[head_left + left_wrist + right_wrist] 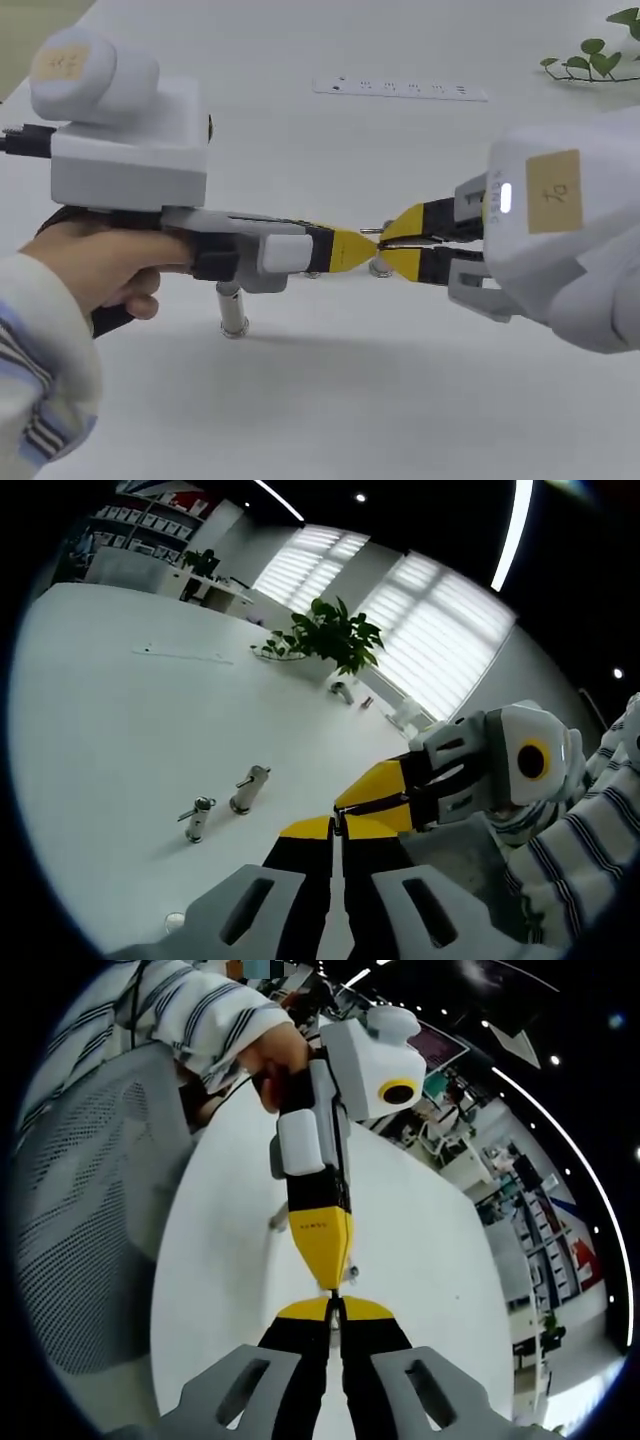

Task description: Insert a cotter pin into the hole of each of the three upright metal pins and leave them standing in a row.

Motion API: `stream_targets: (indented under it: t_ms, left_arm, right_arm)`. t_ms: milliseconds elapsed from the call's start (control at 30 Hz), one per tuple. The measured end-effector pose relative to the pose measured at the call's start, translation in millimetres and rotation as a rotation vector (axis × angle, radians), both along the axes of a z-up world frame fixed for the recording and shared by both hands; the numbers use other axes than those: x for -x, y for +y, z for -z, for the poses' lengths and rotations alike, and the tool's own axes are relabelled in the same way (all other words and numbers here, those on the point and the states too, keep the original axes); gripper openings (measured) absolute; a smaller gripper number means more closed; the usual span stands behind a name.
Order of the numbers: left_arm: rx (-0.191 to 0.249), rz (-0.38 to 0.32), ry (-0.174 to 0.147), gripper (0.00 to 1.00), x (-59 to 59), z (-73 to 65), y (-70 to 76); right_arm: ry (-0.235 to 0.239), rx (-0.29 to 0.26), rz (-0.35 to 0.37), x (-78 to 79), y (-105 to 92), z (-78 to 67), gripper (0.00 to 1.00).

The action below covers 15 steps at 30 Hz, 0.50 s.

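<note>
Three upright metal pins stand on the white table [330, 400]: one near me [232, 310], one half hidden under the left gripper [312, 272], and one just behind the gripper tips [380, 269]. Two of them [197, 817] [249, 788] show left of the jaws in the left gripper view. My left gripper [372, 250] [338, 830] comes in from the left, shut. My right gripper [385, 249] [335, 1310] meets it tip to tip above the table. A thin silver cotter pin [370, 232] shows at the right gripper's tip; its grip is mostly hidden.
A white power strip [400, 89] lies at the far side of the table. A green plant [600, 58] sits at the far right. A mesh chair [90, 1220] stands beside the table in the right gripper view.
</note>
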<state>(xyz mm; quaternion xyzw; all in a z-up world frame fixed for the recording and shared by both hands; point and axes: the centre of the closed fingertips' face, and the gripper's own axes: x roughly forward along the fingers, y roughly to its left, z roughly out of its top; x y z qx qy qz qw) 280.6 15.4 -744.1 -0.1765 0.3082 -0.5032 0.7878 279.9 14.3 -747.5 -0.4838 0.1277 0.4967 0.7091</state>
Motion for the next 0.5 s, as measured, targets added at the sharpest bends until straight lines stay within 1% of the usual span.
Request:
stream_targets:
  t_ms: [33, 100, 133, 200, 233, 267, 367, 433, 467, 500]
  left_arm:
    - [-0.006, 0.006, -0.007, 0.0, 0.9, 0.0, 0.2]
    - [-0.011, 0.012, -0.009, 0.0, 2.0, 0.3, 0.4]
    - [-0.008, 0.02, -0.011, 0.0, 3.2, -0.3, 0.0]
    - [-0.006, 0.024, -0.019, 0.0, 4.5, -1.9, -0.1]
    - [-0.006, 0.029, -0.022, 0.0, 5.4, -2.4, -0.1]
    - [-0.008, 0.027, -0.028, 0.0, 5.6, -2.9, 0.5]
    - [-0.012, 0.035, -0.062, 0.0, 7.1, -5.7, 2.5]
    - [-0.012, 0.048, -0.077, 0.0, 9.0, -7.7, 3.9]
    - [-0.017, 0.054, -0.094, 0.0, 9.1, -8.3, 4.2]
    - [-0.022, 0.061, -0.103, 0.0, 10.0, -8.5, 4.8]
  right_arm:
    - [0.008, -0.004, -0.006, 1.0, 0.2, 0.3, 0.04]
    - [0.012, -0.002, -0.028, 2.4, 0.8, 1.2, 0.04]
    - [0.015, -0.002, -0.026, 2.4, 0.6, 1.5, 0.06]
    - [0.023, -0.016, -0.027, 1.6, 1.2, 0.9, 0.14]
    - [0.034, -0.023, -0.025, 1.6, 1.2, 0.8, 0.17]
    - [0.049, -0.033, -0.024, 2.0, 0.8, -0.1, 0.17]
    - [0.083, -0.042, -0.019, 1.1, -2.6, -0.7, 0.17]
    - [0.116, -0.051, -0.015, 1.7, -5.2, -0.1, 0.17]
    - [0.164, -0.07, -0.013, 4.9, -5.9, 1.3, 0.17]
    - [0.195, -0.096, -0.006, 6.2, -5.8, 0.6, 0.17]
